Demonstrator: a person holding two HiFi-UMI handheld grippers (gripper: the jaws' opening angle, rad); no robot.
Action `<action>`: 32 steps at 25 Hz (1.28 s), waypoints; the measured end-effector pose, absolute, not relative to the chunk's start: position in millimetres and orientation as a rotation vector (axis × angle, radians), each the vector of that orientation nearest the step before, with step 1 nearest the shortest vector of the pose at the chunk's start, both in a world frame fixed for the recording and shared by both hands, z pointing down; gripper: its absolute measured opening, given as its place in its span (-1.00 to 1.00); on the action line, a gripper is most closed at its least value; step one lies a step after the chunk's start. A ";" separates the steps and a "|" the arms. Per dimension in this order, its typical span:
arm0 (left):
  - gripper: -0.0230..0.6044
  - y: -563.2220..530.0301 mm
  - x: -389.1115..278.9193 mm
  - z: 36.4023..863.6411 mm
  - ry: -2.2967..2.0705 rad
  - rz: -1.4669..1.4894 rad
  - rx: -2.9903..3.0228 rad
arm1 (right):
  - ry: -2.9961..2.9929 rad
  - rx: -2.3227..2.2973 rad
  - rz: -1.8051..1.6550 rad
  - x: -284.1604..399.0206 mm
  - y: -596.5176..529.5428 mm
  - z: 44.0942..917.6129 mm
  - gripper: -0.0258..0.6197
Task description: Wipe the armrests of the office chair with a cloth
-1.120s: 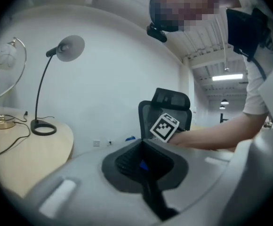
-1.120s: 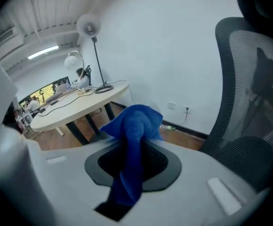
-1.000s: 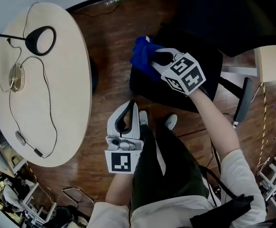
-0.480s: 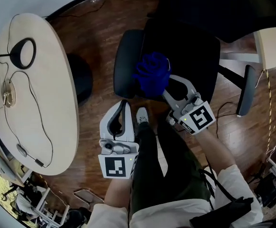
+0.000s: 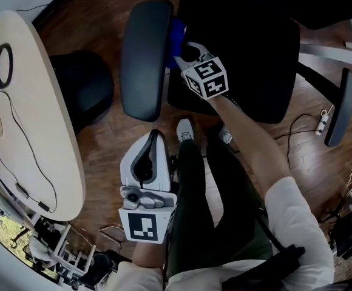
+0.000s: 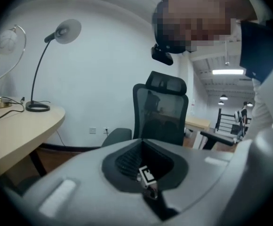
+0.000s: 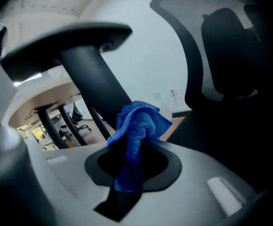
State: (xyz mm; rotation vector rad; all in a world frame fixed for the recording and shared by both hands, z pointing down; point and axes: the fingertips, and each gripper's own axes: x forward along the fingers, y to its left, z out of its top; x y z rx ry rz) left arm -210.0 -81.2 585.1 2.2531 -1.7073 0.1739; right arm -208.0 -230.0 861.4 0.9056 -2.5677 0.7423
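Right tongs (image 5: 183, 48) clamped on cloth (image 5: 175, 36), just beside armrest (image 5: 141, 59). Left tongs (image 5: 154, 139) closed, empty, by person's leg (image 5: 194, 187).

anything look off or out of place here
Nothing stands out. The right gripper holds the blue cloth at the armrest edge, and the left gripper hangs shut and empty. No spill or damage shows.

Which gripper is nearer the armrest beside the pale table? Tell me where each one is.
Right. The right gripper holds its blue cloth at the inner edge of that armrest; the left gripper is apart from it, nearer the person's legs, shut and empty.
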 end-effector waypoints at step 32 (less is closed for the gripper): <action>-0.93 -26.3 -57.7 179.3 -1.611 -0.037 2.755 | -2.986 1.557 0.137 161.1 -28.0 176.9 -0.64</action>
